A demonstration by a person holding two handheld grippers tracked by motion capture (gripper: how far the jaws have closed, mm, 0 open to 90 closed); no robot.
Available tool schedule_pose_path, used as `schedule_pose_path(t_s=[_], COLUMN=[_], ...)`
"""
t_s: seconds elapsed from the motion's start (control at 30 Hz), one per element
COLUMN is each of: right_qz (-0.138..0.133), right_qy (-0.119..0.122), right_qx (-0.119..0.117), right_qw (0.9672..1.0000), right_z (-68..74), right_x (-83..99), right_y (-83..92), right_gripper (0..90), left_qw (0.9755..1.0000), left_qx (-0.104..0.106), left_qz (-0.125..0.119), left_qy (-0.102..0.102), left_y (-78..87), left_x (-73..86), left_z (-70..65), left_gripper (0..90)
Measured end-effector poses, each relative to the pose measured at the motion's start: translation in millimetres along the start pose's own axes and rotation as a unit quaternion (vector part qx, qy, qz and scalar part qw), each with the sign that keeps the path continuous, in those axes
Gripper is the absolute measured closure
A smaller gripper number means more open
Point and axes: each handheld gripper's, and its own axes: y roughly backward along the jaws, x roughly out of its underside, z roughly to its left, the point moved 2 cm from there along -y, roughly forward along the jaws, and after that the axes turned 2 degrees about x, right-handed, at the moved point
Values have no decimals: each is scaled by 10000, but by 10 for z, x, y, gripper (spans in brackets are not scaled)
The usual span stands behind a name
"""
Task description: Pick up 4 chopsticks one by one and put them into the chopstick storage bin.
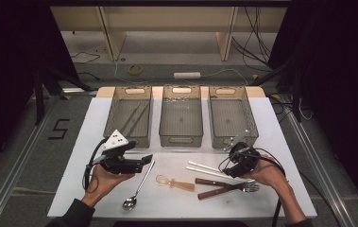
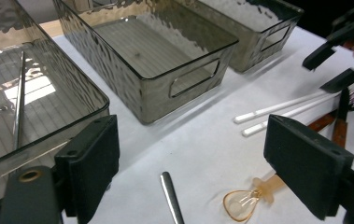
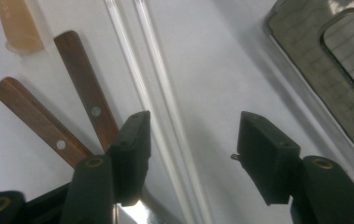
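White chopsticks [image 3: 165,116] lie on the table between my right gripper's [image 3: 191,149] unclenched, empty jaws, so I'd centre on both before squeezing; my left gripper [image 2: 188,168] hangs wide, empty.

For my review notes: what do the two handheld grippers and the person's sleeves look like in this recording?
Both grippers are black. The left gripper carries a grey three-cornered plate with small dark dots on top; the right gripper has a blocky body. Each trails a black cable. Each gripper's own view shows flat, rectangular black jaws with brass-coloured rings at the pivots. The person wears dark sleeves.
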Motion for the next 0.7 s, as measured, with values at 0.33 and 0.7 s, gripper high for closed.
schedule_pose_path(t_s=[0.33, 0.7], right_qz=[436, 646], right_qy=[197, 381], right_qx=[-133, -250], right_qw=[9988, 9969], right_z=[-25, -53], right_x=[-37, -50], right_y=[-162, -225], right_gripper=[581, 678], left_qw=[9999, 9997], left_qx=[40, -19], left_qz=[74, 56], left_qy=[-89, -219], left_y=[34, 52], left_x=[131, 162], left_z=[-97, -119], left_gripper=[170, 170])
